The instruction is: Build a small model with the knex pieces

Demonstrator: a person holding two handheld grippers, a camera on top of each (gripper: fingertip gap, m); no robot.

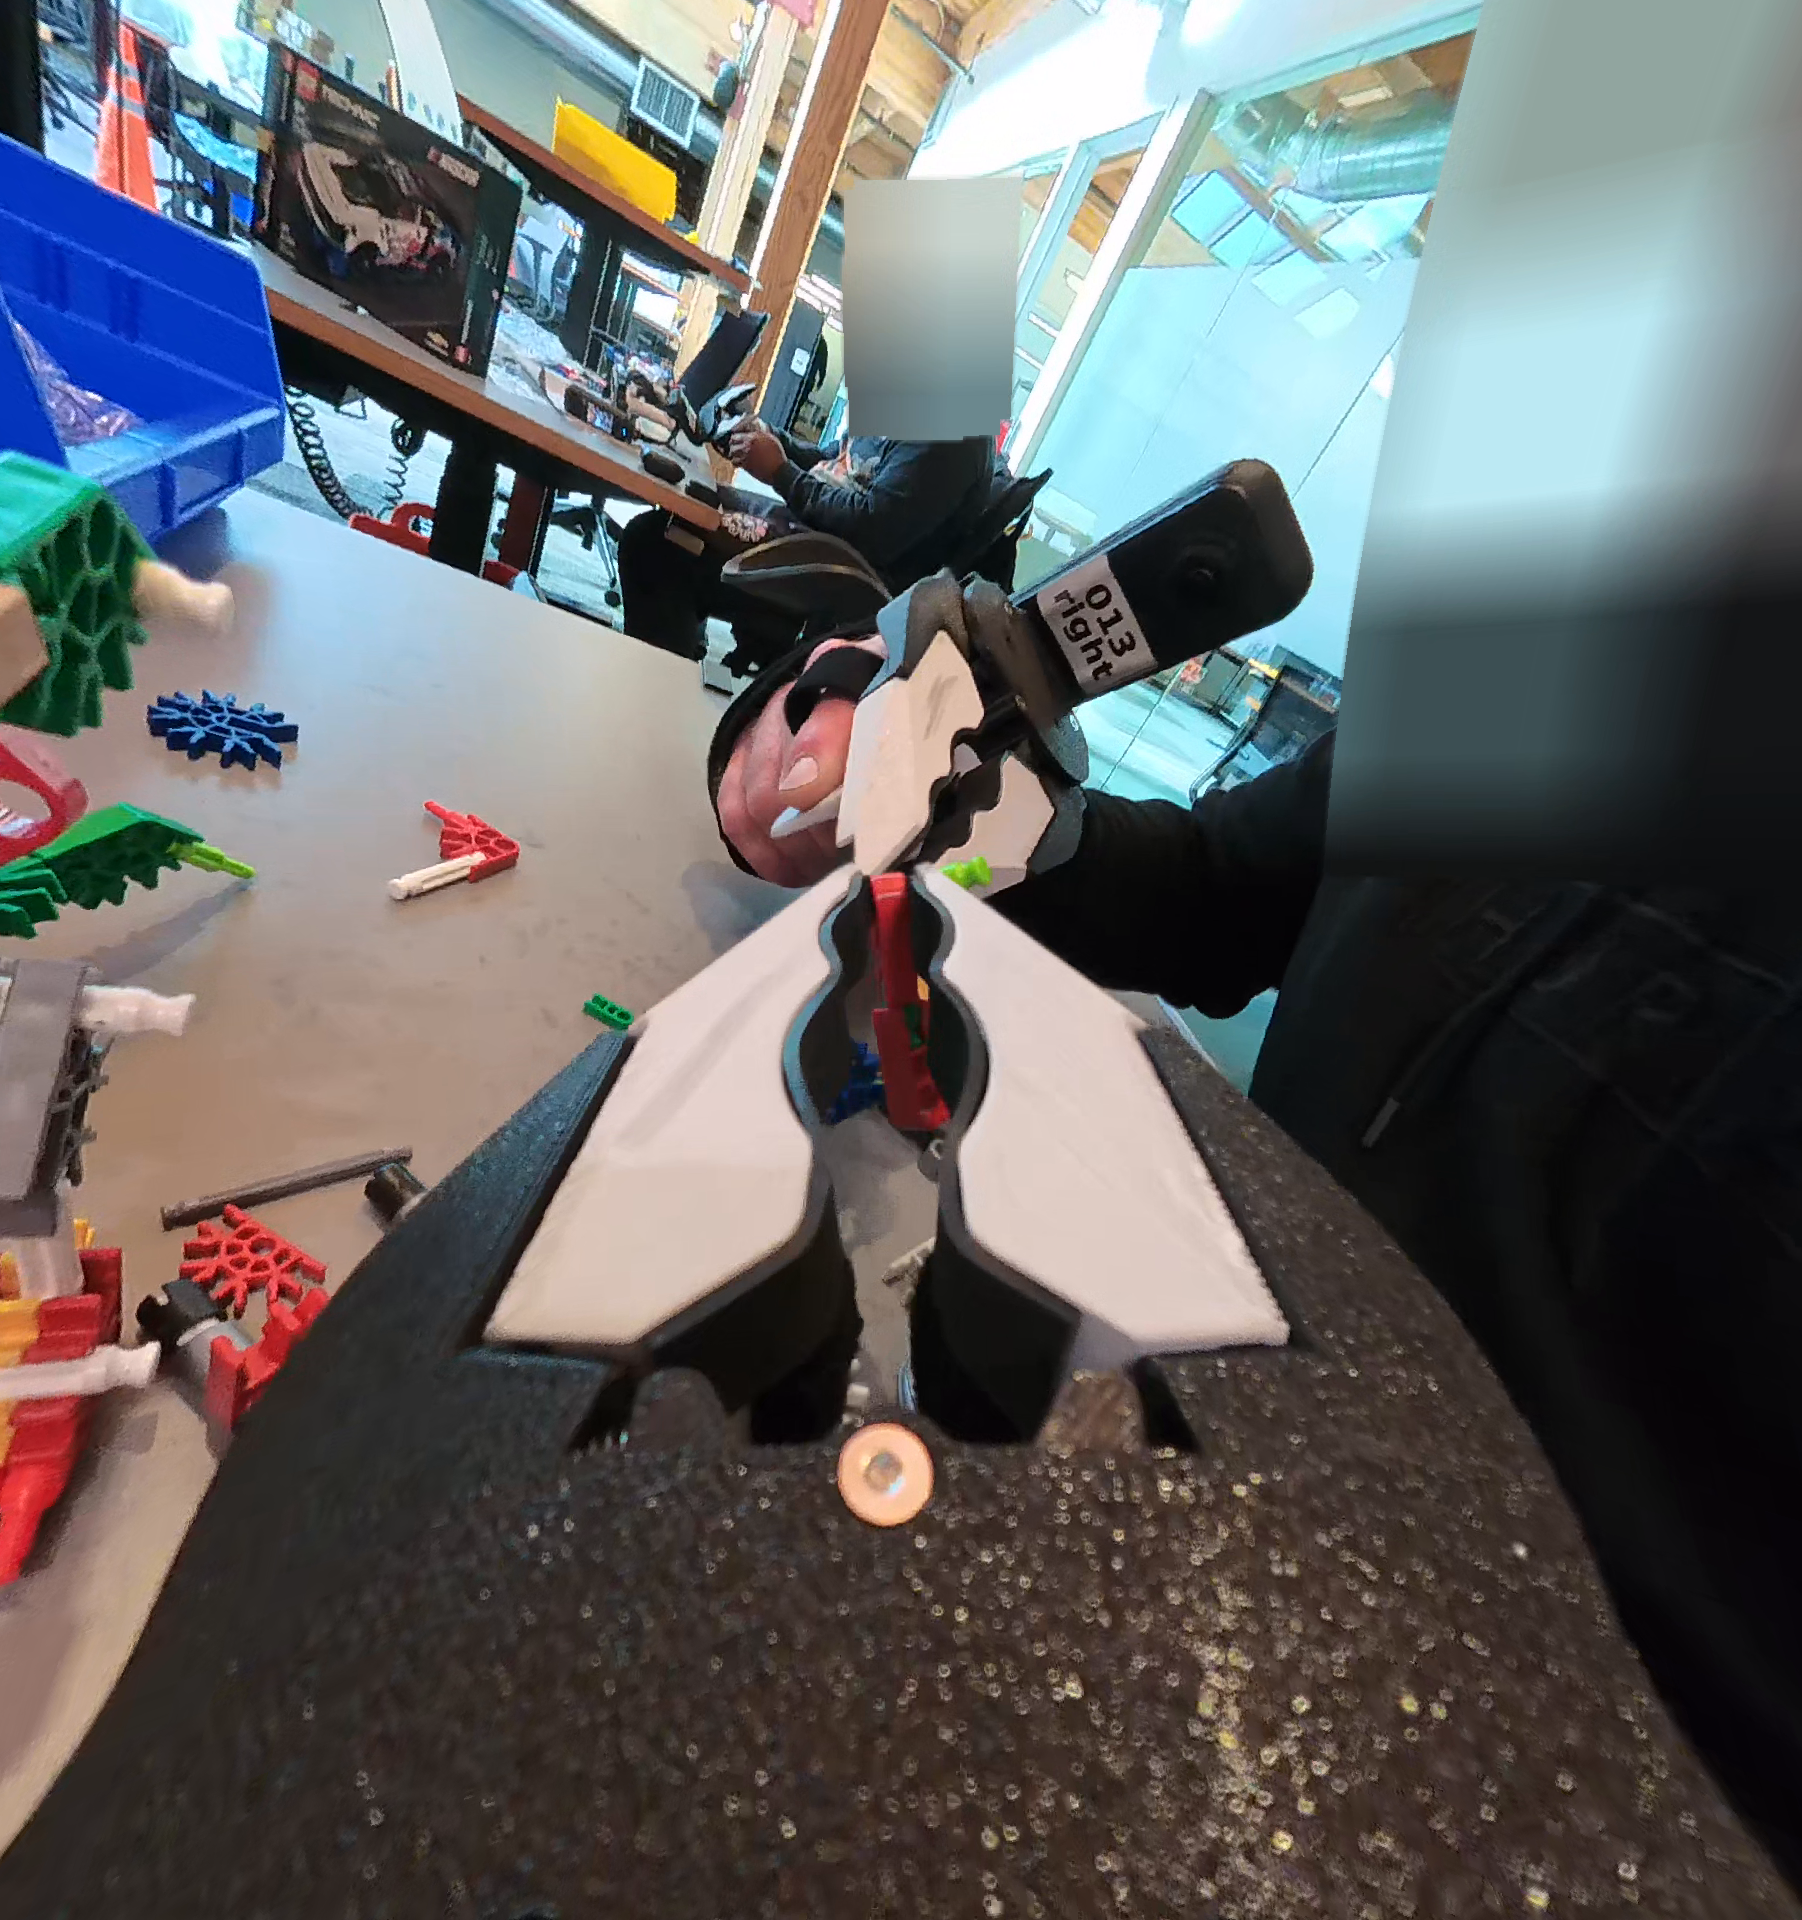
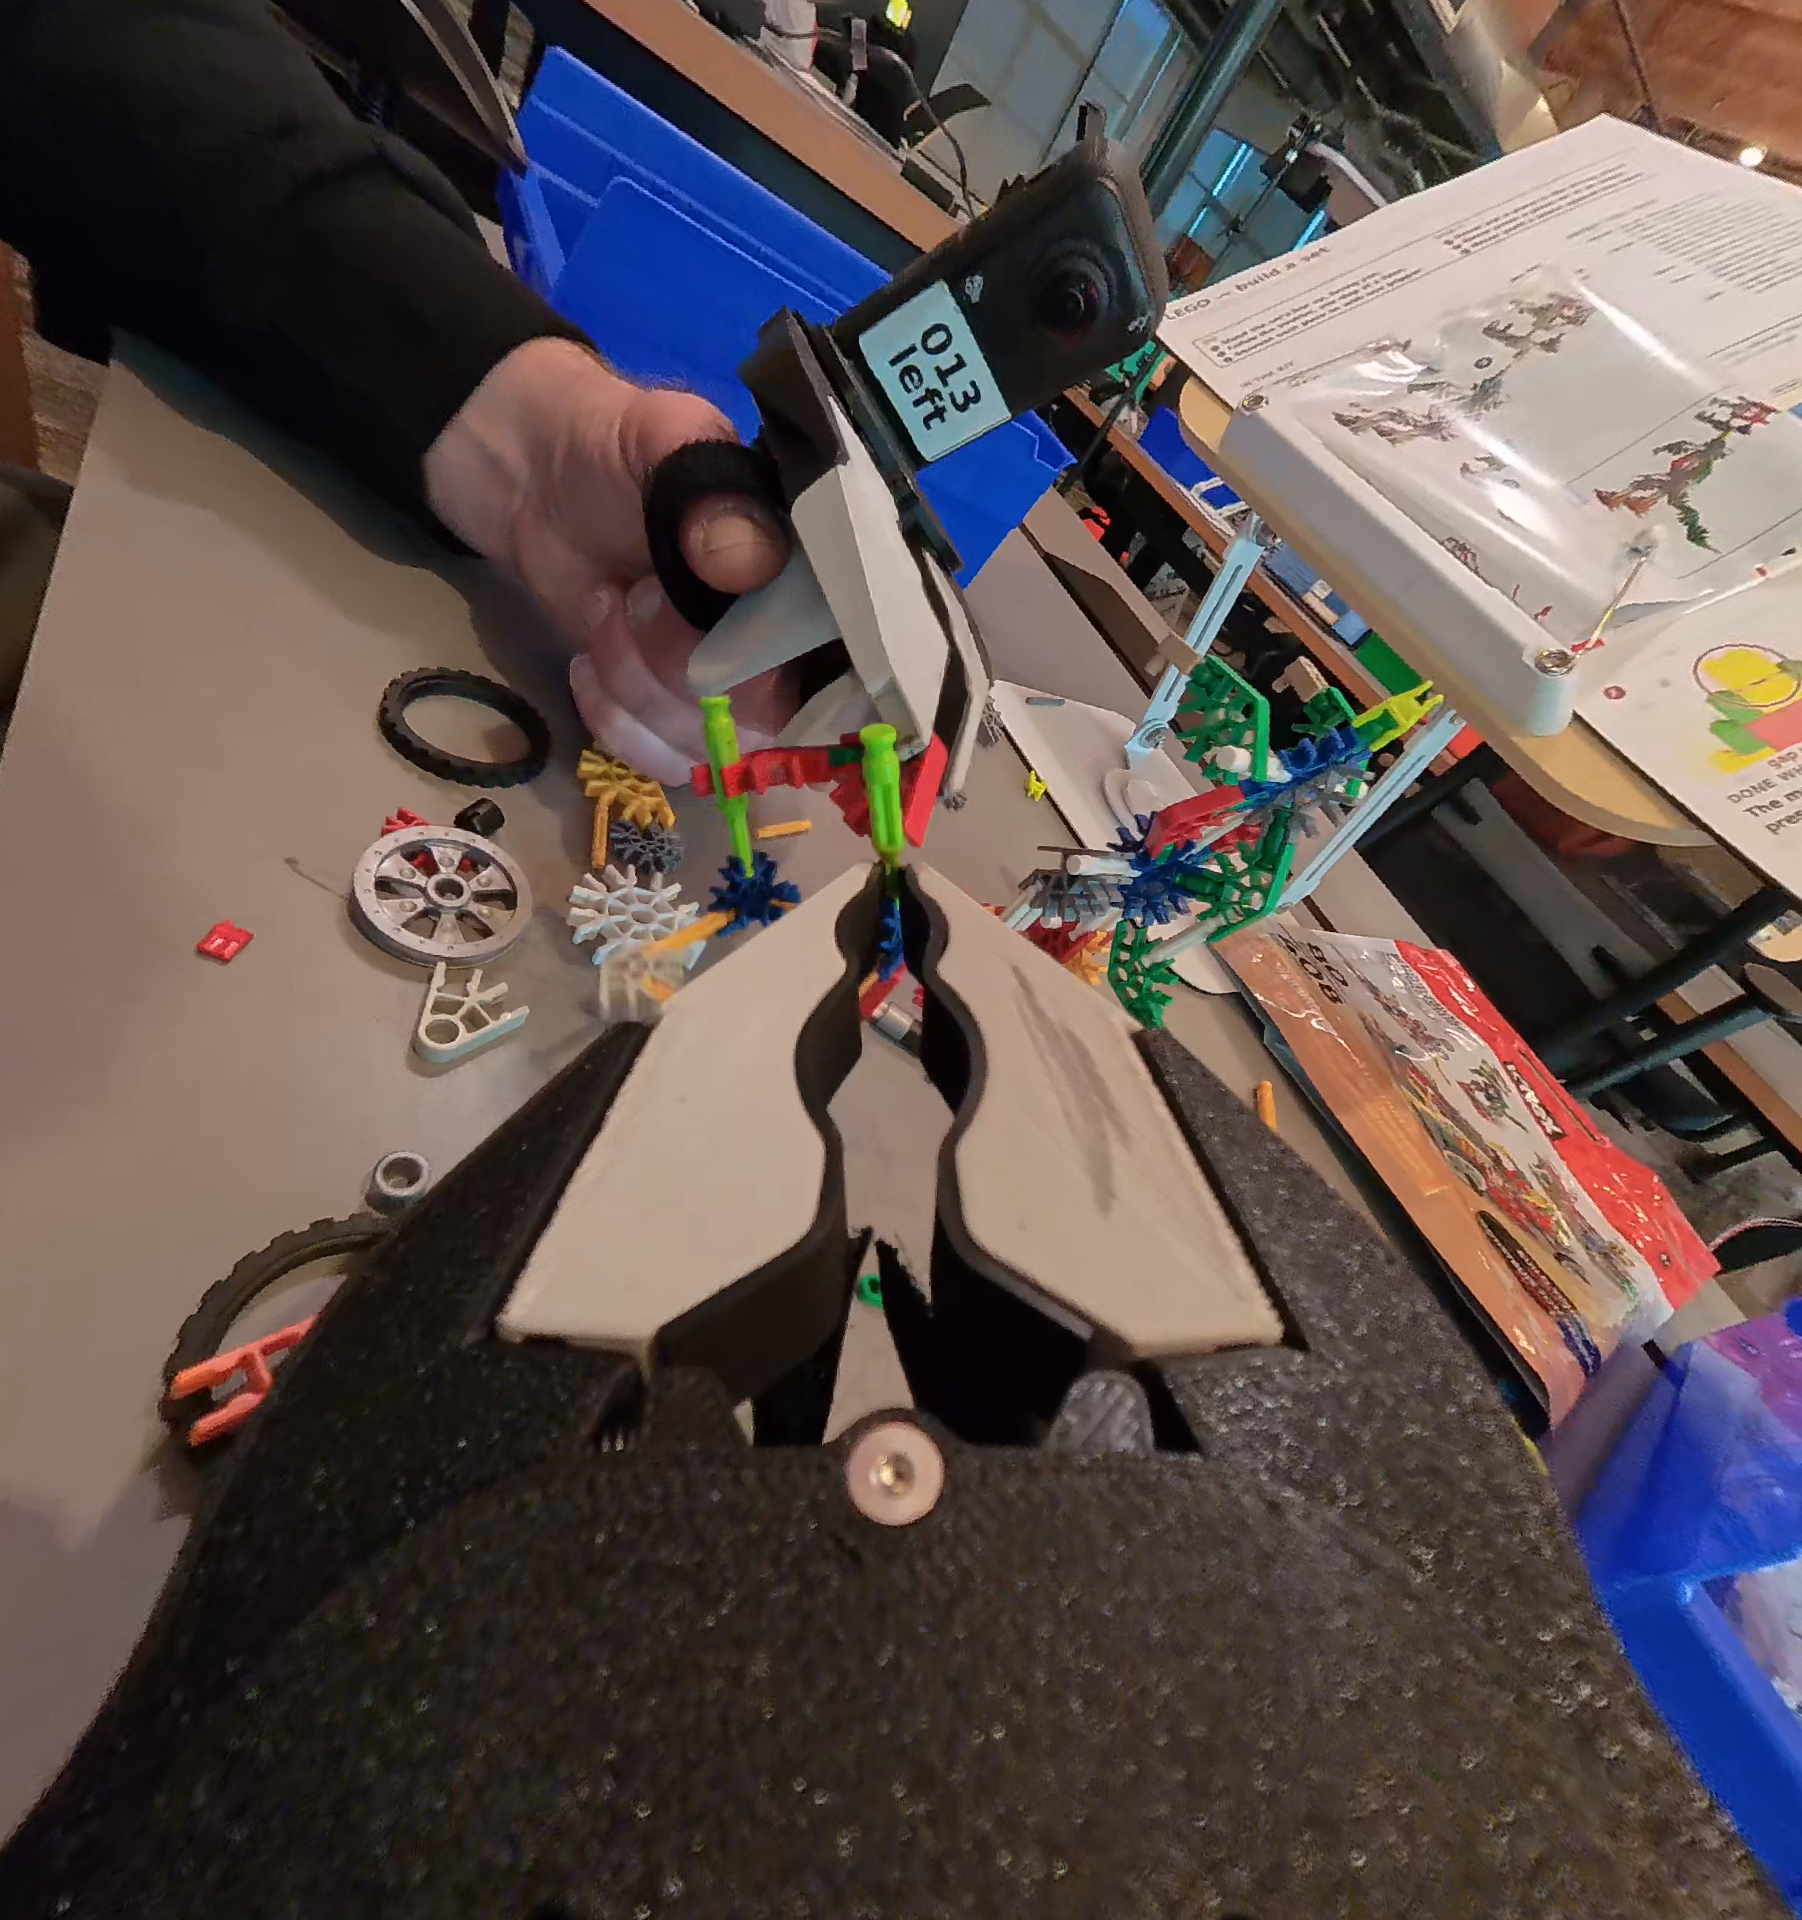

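Note:
My left gripper [image 1: 886, 883] is shut on a red connector piece [image 1: 897, 997] that stands upright between its fingers. In the right wrist view the left gripper [image 2: 928, 748] holds this red piece [image 2: 772, 774] above the grey table [image 2: 201, 623]. Two lime green rods are plugged into it. My right gripper [image 2: 889, 878] is shut on the nearer green rod [image 2: 879, 790]. The other green rod [image 2: 725, 790] ends in a blue snowflake connector [image 2: 757, 891]. In the left wrist view the right gripper [image 1: 892, 847] meets my left fingertips, with a green rod end [image 1: 964, 871] showing beside it.
Loose parts lie around: a silver wheel hub [image 2: 440, 894], a black tyre [image 2: 461, 727], a blue connector [image 1: 222, 727], a red connector with a white rod [image 1: 461, 847]. A green and blue model [image 2: 1219, 862], instruction sheets [image 2: 1551, 416] and blue bins [image 1: 97, 312] stand nearby. Left and right tips are no more than a few centimetres apart.

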